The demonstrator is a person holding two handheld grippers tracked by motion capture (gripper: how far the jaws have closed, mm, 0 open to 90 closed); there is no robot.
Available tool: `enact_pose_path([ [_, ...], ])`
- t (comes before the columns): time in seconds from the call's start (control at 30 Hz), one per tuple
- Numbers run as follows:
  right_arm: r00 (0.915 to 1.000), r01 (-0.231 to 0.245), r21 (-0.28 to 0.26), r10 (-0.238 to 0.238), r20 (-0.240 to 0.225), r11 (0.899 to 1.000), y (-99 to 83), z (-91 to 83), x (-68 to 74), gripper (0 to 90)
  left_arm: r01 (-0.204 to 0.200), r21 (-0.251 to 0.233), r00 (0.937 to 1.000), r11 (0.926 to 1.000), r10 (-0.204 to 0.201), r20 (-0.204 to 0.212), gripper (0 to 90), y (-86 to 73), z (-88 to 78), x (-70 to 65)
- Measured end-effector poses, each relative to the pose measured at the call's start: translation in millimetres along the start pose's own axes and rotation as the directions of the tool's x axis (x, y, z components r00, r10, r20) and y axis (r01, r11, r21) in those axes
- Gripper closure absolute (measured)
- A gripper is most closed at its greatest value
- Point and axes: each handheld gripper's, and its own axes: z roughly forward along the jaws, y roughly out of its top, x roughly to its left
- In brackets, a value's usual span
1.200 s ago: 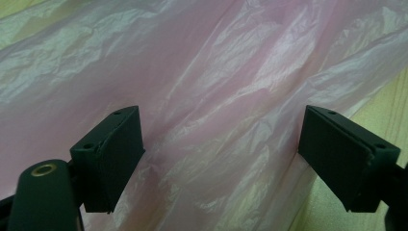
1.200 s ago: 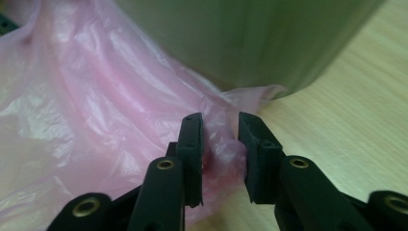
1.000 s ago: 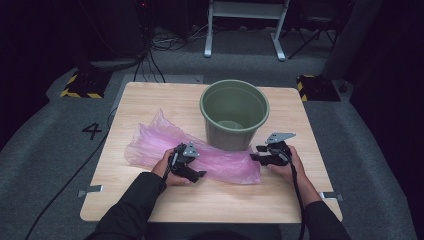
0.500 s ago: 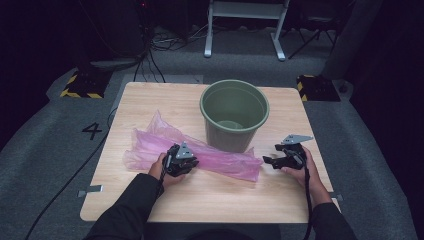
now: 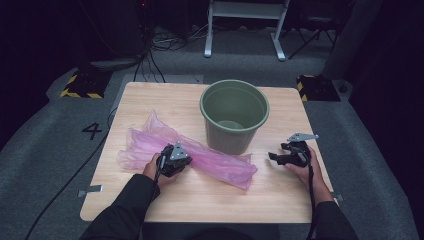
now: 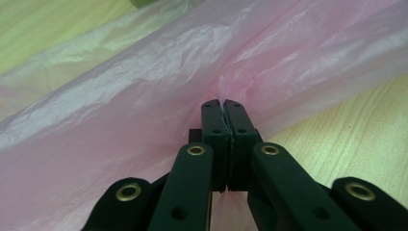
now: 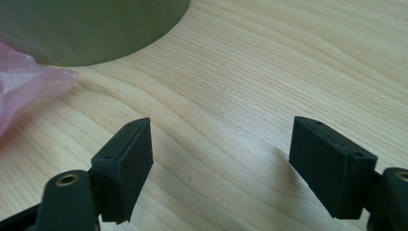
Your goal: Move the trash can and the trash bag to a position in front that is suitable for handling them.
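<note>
A crumpled pink plastic bag [image 5: 215,162] lies flat on the wooden table [image 5: 150,100], stretching from the left to just in front of a green bin [image 5: 234,116]. My left gripper [image 5: 182,159] sits on the middle of the bag. Its jaws have just closed and pinch a fold of the pink film [image 6: 144,96] at the left gripper's tips [image 6: 223,103]. My right gripper [image 5: 277,151] rests low over bare wood right of the bag's end. Its jaws have just opened and the right gripper [image 7: 221,139] stands wide with nothing between them. The bag's tip [image 7: 24,82] and the bin's wall [image 7: 86,29] lie beyond it.
The bin is upright at the table's far middle, close behind the bag. Bare wood surrounds the right gripper up to the table's right edge [image 5: 320,150]. Beyond the table are grey floor, cables and a stand's legs [image 5: 245,30].
The left gripper's jaws went from open to shut on the bag. The right gripper opened and slid to the right, away from the bag's end.
</note>
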Motion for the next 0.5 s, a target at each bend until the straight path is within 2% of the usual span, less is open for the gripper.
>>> enact_pose_path([
  [0.3,1.0000,-0.001,0.006,0.001,0.002,1.000,-1.2,3.9,0.1,23.8,0.007,-0.063,0.9997,0.9980,-0.008,-0.025,89.1,-3.7,-21.3,4.6],
  [0.43,0.9997,-0.004,-0.012,0.004,0.025,1.000,-1.8,6.2,-0.9,23.7,0.008,-0.095,0.9996,0.9954,-0.011,-0.027,89.2,-4.0,-30.0,6.3],
  [0.5,0.9989,0.014,-0.010,-0.013,0.045,1.000,-1.8,7.5,0.2,23.4,0.009,-0.105,0.9996,0.9944,-0.011,-0.026,89.2,-4.2,-32.7,6.9],
])
